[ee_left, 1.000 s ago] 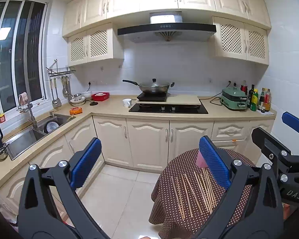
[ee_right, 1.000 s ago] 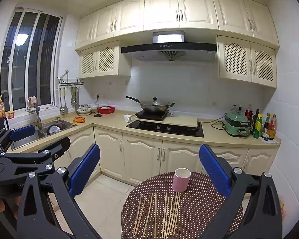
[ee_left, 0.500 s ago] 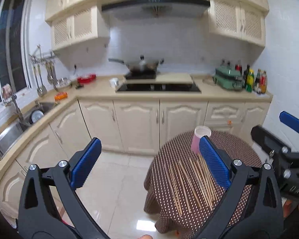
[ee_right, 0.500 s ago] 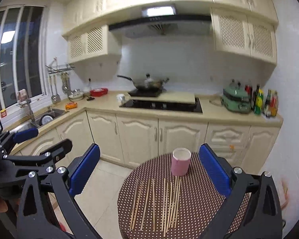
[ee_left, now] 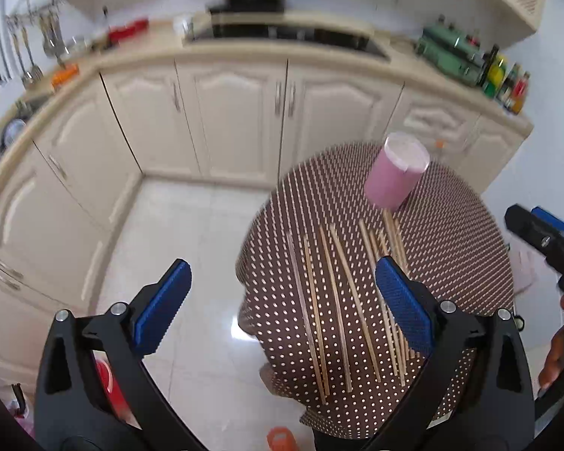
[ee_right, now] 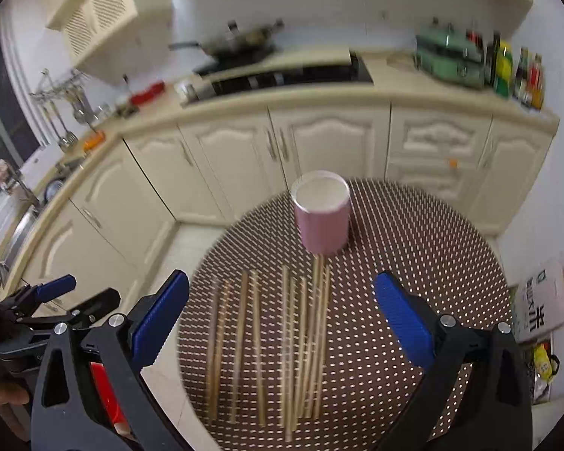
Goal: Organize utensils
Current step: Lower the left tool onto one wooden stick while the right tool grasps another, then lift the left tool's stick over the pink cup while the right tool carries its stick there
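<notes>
Here the left gripper (ee_left: 282, 300) hangs above the near left rim of the round dotted table (ee_right: 432, 248), jaws spread wide and empty; the right gripper (ee_right: 282, 315) hovers likewise agape over the table's middle, grasping nothing; the wooden chopsticks (ee_right: 300, 338) lie loosely side by side on the cloth, just before the upright pink cup (ee_right: 322, 221), the farthest tips touching its base.

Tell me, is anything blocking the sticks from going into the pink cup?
Nothing visible does. The chopsticks lie flat on the dotted table, just in front of the upright pink cup, whose open top looks empty. Both grippers, right and left, are open above them.
</notes>
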`<move>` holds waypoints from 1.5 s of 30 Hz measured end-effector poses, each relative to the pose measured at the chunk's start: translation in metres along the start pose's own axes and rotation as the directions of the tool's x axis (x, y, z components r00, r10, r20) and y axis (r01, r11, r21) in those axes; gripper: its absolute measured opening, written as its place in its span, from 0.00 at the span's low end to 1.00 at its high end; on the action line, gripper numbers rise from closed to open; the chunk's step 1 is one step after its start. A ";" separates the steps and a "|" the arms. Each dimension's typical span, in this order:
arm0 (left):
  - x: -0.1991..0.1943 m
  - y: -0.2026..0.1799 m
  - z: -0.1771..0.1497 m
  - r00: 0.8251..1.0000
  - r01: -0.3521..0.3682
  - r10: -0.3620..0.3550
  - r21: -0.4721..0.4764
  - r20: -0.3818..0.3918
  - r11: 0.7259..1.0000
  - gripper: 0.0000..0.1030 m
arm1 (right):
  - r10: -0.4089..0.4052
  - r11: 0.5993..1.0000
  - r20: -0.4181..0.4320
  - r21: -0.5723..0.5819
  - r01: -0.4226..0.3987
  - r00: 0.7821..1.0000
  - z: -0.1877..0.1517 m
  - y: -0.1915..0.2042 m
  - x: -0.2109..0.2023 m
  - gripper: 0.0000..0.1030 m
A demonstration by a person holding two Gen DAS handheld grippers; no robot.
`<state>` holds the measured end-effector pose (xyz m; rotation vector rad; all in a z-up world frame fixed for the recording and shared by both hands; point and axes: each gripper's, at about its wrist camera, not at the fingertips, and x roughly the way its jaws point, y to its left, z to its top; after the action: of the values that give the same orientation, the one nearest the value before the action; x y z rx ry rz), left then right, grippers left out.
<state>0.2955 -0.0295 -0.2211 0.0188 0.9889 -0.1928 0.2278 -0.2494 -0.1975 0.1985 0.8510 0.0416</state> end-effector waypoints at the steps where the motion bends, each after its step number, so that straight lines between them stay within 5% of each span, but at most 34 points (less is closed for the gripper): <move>1: 0.014 -0.001 -0.001 1.000 0.008 -0.008 -0.010 -0.030 1.000 0.91 | -0.001 1.000 -0.020 0.003 0.001 1.000 -0.001 -0.006 0.010 0.89; 5: 0.075 -0.002 -0.006 0.984 0.003 -0.008 -0.030 -0.176 1.000 0.78 | 0.016 0.999 -0.148 0.034 -0.011 0.989 0.002 -0.034 0.054 0.76; 12: 0.141 0.006 -0.006 0.947 -0.029 0.005 -0.070 -0.321 0.997 0.61 | 0.041 0.998 -0.331 0.059 -0.022 0.943 0.003 -0.059 0.121 0.60; 21: 0.186 0.007 -0.006 0.917 -0.060 0.034 -0.052 -0.397 0.997 0.47 | 0.036 0.999 -0.494 0.047 -0.014 0.869 -0.010 -0.073 0.176 0.35; 27: 0.209 0.004 -0.002 0.909 -0.043 0.019 -0.048 -0.416 0.998 0.43 | 0.029 0.999 -0.542 0.047 -0.004 0.840 -0.017 -0.084 0.193 0.25; 40: 0.220 -0.004 0.006 0.911 -0.072 0.072 0.016 -0.406 0.997 0.39 | 0.020 1.000 -0.557 0.025 -0.007 0.830 0.002 -0.072 0.197 0.22; 45: 0.220 -0.007 0.011 0.914 -0.060 0.055 0.001 -0.401 0.998 0.09 | -0.009 1.000 -0.534 -0.006 0.007 0.845 0.019 -0.054 0.217 0.13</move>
<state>0.4205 -0.0714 -0.3975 0.0795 1.3992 -0.1306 0.3831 -0.2798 -0.3566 0.1812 1.4128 0.0942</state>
